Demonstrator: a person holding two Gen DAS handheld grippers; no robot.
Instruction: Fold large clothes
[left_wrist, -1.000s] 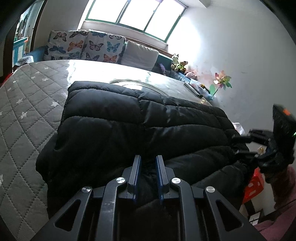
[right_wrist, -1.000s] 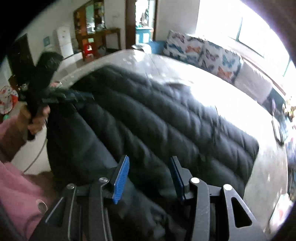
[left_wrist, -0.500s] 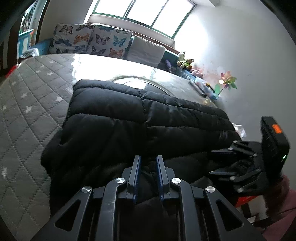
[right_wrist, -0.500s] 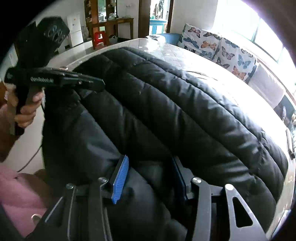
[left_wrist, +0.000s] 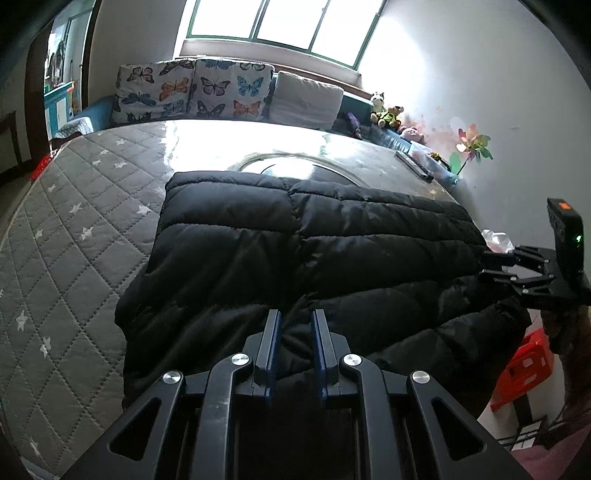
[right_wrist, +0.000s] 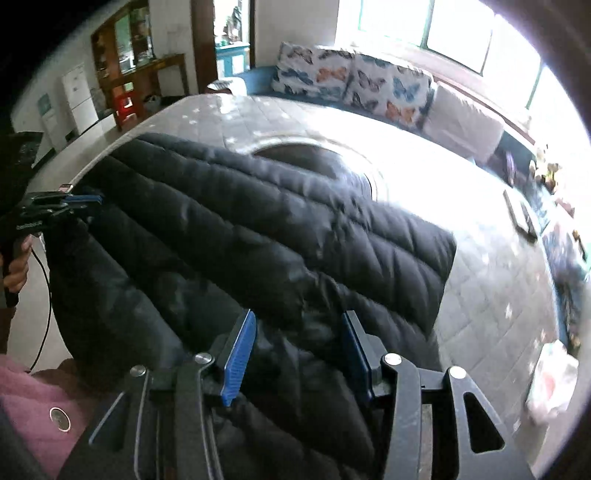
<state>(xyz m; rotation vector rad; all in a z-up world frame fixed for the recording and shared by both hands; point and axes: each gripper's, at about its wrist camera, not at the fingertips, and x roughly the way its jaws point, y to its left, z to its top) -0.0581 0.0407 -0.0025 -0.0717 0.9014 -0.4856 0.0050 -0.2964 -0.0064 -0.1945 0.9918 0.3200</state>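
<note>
Left wrist view, L to R: grey star-quilted mattress (left_wrist: 74, 236) runs off to the left of the left claw (left_wrist: 294, 345), w/ butterfly cushions (left_wrist: 192, 92) far ahead under the window. Black puffer jacket (left_wrist: 303, 251) lies flat on the mattress straight ahead of the claw, near edge hanging twd the camera; left claw is clenched on a fold of that near edge, fabric bunched between the blue pads. Off to its right, the right claw (left_wrist: 493, 266) sits at the jacket's right edge, red stool (left_wrist: 524, 363) below it. Right wrist view: left claw (right_wrist: 83, 205) shows far left at the jacket's corner; right claw (right_wrist: 295, 350) has its jaws spread wide, jacket (right_wrist: 258, 236) fabric lying between them but prob. not pinched, view blurry. White bag (right_wrist: 552, 380) lies right of it.
</note>
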